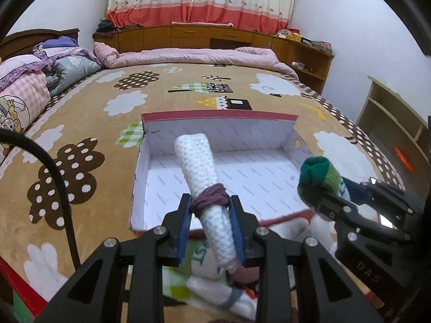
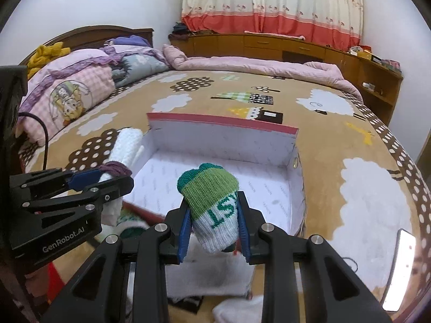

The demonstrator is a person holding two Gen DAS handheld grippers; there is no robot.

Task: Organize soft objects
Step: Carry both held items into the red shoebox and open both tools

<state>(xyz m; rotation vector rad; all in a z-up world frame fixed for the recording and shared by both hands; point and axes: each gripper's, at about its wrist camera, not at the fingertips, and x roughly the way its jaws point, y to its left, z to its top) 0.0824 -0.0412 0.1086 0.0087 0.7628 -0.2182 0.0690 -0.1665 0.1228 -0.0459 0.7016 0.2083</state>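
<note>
left wrist view: bed with brown cloud-pattern cover [image 1: 89,123] fills the scene, and an open white box [image 1: 272,185] with red rim lies on it, empty inside.
left gripper [image 1: 211,202]: jaws are narrow and pressed on a rolled white knit cloth [image 1: 199,167], just at the purple band [image 1: 211,193] tied around it; the roll sticks out forward, over the near part of the box.
right gripper in this view [image 1: 320,202]: it is on the right side and holds a green and white sock bundle [image 1: 316,173] above the box's right edge.
right wrist view: the same box [image 2: 280,132] is ahead, and the green and white sock bundle [image 2: 212,202] sits tight between the blue pads [image 2: 184,231] of the right gripper [image 2: 214,212], near the front wall of the box.
left gripper in this view [image 2: 106,181]: it comes from the left side, with the white roll [image 2: 126,145] over the box's left corner.
handling: both things look light and soft and they squash under the pads. they are not fragile or slippery. it seems best to hold the roll at the band, where it is firmest, and the sock at its middle.
more soft things: some white and green pieces [image 1: 215,290] wait below the grippers, blurred.
</note>
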